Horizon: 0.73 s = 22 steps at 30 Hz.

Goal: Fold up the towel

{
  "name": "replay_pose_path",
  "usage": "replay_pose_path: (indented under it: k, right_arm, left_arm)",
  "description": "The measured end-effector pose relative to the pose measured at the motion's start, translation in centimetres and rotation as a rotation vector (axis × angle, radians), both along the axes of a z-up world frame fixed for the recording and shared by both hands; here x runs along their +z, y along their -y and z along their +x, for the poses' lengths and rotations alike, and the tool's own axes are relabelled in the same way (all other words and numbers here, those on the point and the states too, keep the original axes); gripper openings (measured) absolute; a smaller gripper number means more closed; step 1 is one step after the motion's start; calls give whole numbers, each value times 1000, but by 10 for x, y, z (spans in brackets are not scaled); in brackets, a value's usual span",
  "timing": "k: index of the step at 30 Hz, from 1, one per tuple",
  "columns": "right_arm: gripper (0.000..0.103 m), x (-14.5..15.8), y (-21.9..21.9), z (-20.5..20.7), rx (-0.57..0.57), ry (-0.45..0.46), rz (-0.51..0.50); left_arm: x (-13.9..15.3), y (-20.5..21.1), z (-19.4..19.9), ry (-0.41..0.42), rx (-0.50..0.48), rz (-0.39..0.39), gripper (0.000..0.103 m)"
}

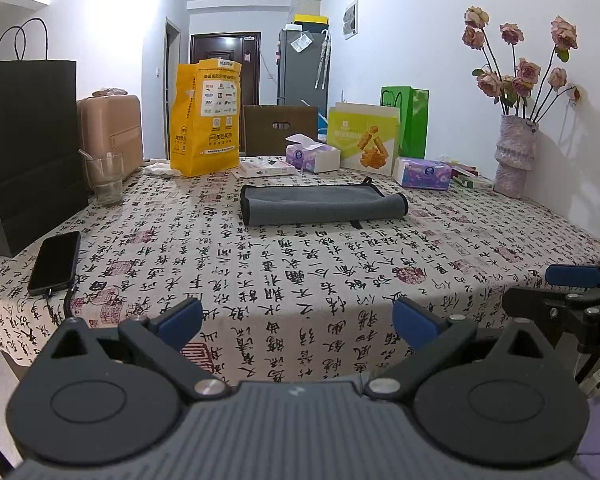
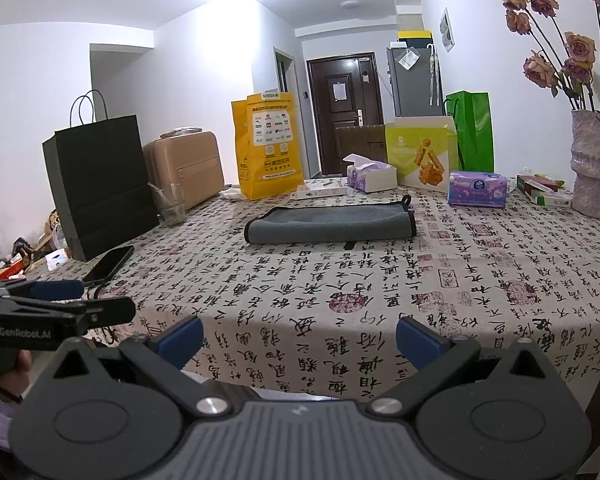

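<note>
I see the grey towel point(image 1: 323, 204) lying folded flat on the table point(image 1: 300, 280), a little above the middle of the left wrist frame, its black-edged ends at left and right and a small black loop at its far right corner. In the right wrist view the towel point(image 2: 331, 224) sits just above centre too, well apart from both of my tools.

Behind it, along the upper middle, stand a yellow bag point(image 1: 206, 118), a tissue box point(image 1: 313, 155), a yellow-green carton point(image 1: 365, 138) and a green bag point(image 1: 406, 120), with a purple tissue pack point(image 1: 423, 173) near the towel's right end. A vase of dried roses point(image 1: 515, 152) stands at the right. At left I see a glass point(image 1: 105, 178), a black paper bag point(image 1: 30, 152) and a phone point(image 1: 55, 262) lying flat on the cloth.

My left gripper point(image 1: 298, 322) fills the bottom of its frame, jaws spread wide, nothing between them, held over the near table edge. My right gripper point(image 2: 299, 338) is likewise spread wide and holds nothing. Each tool shows at the other's frame edge: the right one point(image 1: 572, 276) at right, the left one point(image 2: 56, 290) at left.
</note>
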State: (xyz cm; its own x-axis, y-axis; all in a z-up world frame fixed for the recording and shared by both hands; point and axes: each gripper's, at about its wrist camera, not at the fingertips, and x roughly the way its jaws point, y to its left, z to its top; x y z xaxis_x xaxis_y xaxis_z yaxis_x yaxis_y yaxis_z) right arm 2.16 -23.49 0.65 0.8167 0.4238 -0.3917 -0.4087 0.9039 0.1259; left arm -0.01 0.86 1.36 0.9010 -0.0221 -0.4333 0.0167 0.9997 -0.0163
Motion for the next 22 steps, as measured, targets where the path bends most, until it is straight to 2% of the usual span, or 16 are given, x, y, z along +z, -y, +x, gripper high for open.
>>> replay_pose_path:
  k: [22]
  right_arm:
    - [103, 2, 1, 0, -4, 10, -6]
  left_arm:
    - [4, -3, 0, 6, -9, -17, 103]
